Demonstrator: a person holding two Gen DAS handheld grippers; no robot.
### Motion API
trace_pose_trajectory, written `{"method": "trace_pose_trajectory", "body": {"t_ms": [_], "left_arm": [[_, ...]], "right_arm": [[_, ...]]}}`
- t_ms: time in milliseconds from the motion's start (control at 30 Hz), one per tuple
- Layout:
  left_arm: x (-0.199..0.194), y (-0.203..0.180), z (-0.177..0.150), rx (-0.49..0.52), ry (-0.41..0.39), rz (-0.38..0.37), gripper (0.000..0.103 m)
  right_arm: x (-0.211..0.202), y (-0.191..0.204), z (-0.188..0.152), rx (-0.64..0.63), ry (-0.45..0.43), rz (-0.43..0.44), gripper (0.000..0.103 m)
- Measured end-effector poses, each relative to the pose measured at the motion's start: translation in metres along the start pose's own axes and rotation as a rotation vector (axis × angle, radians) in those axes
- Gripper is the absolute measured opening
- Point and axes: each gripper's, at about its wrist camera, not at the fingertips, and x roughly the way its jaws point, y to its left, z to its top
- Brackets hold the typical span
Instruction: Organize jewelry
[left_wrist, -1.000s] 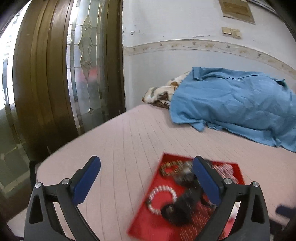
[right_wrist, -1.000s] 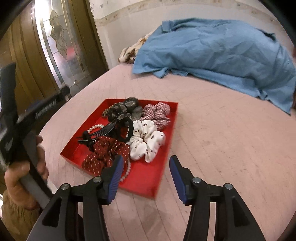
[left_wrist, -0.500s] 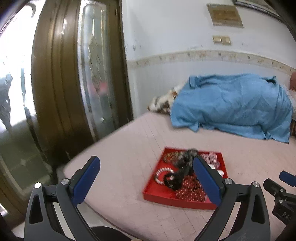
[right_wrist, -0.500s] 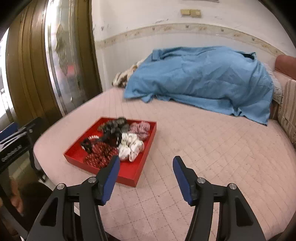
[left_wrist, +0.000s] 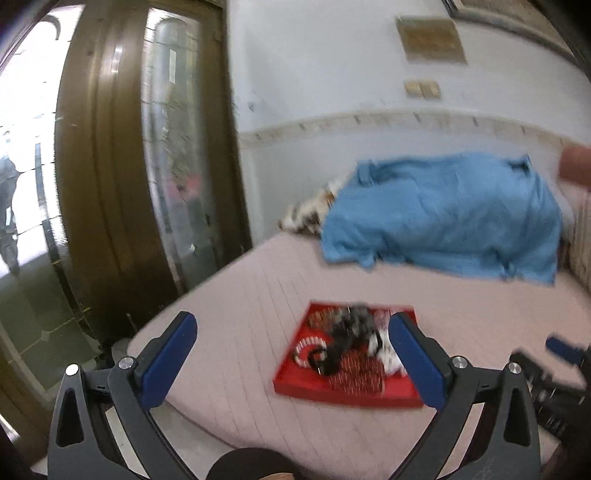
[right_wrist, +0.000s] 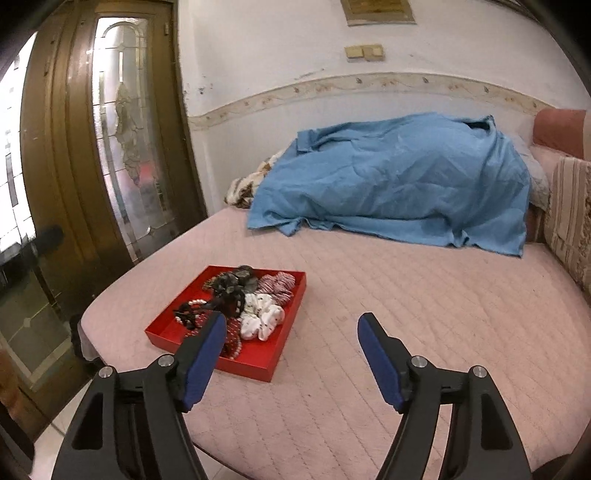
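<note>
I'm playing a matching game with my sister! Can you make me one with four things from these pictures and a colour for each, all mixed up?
Things:
1. tray
2. blanket
3. bed cover
4. door frame

Colours:
a. pink
b. brown
c. red
d. blue

Right pairs: 1-c, 2-d, 3-a, 4-b.

The red tray sits on the pink bed cover near the edge closest to the door, the blue blanket is heaped by the wall, and the brown door frame stands beside the bed.
</note>
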Motion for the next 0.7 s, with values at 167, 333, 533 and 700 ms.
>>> {"method": "trace_pose_trajectory", "body": {"t_ms": [167, 333, 533, 700], "left_arm": [[0.041, -0.009, -0.037, 0.022, 0.140, -0.034, 0.103], [0.061, -0.010, -0.060, 0.016, 0.195, -0.047, 0.103], [0.077, -0.009, -0.068, -0.006, 0.242, -0.059, 0.103], [0.085, -0.007, -0.073, -0.013, 0.275, -0.041, 0.103]], "right_arm": [[0.022, 0.001, -0.014, -0.010, 0.068, -0.031, 0.078], [0.039, 0.005, -0.026, -0.023, 0.111, -0.056, 0.078], [0.052, 0.004, -0.034, -0.027, 0.147, -0.072, 0.078], [0.056, 0.004, -0.037, -0.028, 0.161, -0.082, 0.078]]}}
